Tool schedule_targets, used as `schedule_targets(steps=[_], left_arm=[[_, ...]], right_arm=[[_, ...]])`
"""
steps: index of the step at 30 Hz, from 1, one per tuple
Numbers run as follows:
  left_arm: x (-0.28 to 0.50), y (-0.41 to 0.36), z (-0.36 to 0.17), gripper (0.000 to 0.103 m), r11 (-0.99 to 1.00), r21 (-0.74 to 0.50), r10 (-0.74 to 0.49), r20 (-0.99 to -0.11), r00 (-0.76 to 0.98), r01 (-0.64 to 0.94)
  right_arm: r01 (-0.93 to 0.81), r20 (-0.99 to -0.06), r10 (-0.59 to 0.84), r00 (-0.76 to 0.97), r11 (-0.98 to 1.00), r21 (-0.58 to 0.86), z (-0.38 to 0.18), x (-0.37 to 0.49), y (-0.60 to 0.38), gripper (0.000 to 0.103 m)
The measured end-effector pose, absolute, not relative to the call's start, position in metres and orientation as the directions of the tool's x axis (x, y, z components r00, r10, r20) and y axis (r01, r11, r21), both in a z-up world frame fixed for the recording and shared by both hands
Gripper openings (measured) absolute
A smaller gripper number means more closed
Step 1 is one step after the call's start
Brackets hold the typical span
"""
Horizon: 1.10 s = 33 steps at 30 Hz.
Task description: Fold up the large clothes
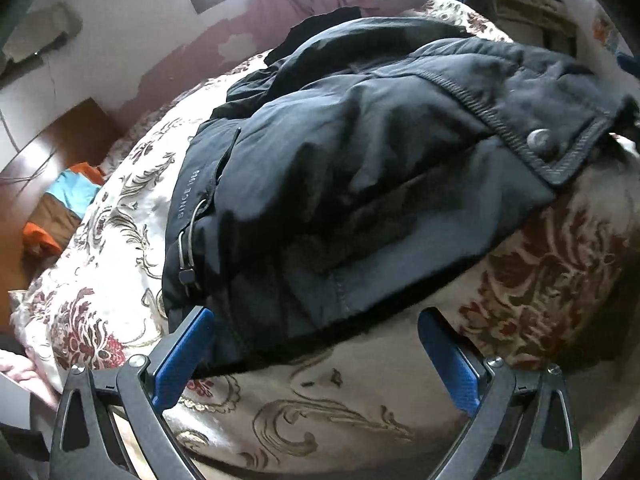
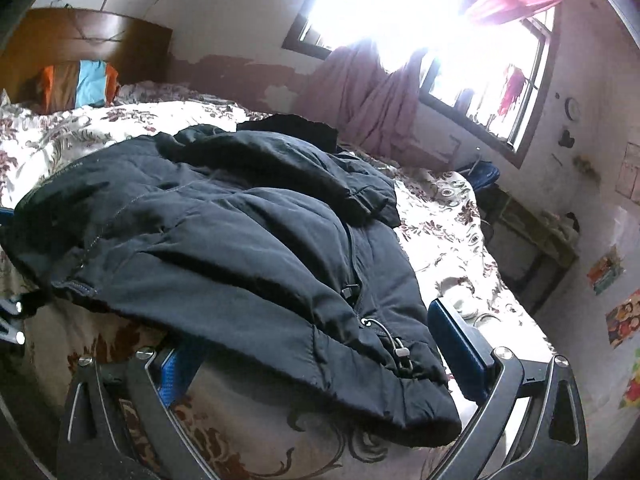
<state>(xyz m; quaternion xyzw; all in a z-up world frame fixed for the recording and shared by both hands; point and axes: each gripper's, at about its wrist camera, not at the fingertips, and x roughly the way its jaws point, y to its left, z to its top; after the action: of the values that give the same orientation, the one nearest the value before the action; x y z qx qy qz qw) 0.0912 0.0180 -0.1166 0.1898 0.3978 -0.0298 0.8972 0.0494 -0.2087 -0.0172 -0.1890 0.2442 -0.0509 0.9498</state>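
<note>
A bulky dark navy padded jacket (image 1: 360,184) lies crumpled on the cream bedspread with red-brown floral print (image 1: 344,396), its hem toward the near edge of the bed. The left gripper (image 1: 316,344) has its blue-padded jaws spread wide, the hem lying between them, nothing pinched. The right gripper (image 2: 308,344) is likewise wide apart, the jacket's near right corner with its drawcord toggle (image 2: 402,354) draped between the fingers. A bright window (image 2: 420,20) glares at the far right.
</note>
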Motion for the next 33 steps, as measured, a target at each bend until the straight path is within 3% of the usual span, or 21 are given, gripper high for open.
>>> schedule_targets(steps=[7,17,24,29,33], left_arm=[[0.099,0.037,-0.11,0.103,0.945,0.312,0.146,-0.673,0.725,0.1],[0.102,0.06,-0.097,0.103,0.971,0.237,0.127,-0.643,0.756,0.038],[0.106,0.045,-0.108,0.103,0.94,0.337,0.186,-0.644,0.742,0.056],[0.111,0.048,-0.108,0.103,0.92,0.391,0.234,-0.59,0.773,0.02],[0.106,0.049,-0.098,0.102,0.907,0.42,0.252,-0.508,0.824,-0.019]], right_arm=[[0.006,-0.42,-0.131,0.898,0.958,-0.285,-0.018,0.051,-0.222,0.101],[0.026,-0.401,-0.151,0.904,0.953,-0.301,-0.022,0.052,-0.215,0.101],[0.068,-0.45,-0.278,0.849,0.901,-0.429,-0.038,0.065,-0.203,0.101],[0.086,-0.5,-0.42,0.758,0.823,-0.562,-0.06,0.086,-0.194,0.101],[0.099,-0.503,-0.432,0.749,0.823,-0.56,-0.057,0.088,-0.198,0.101]])
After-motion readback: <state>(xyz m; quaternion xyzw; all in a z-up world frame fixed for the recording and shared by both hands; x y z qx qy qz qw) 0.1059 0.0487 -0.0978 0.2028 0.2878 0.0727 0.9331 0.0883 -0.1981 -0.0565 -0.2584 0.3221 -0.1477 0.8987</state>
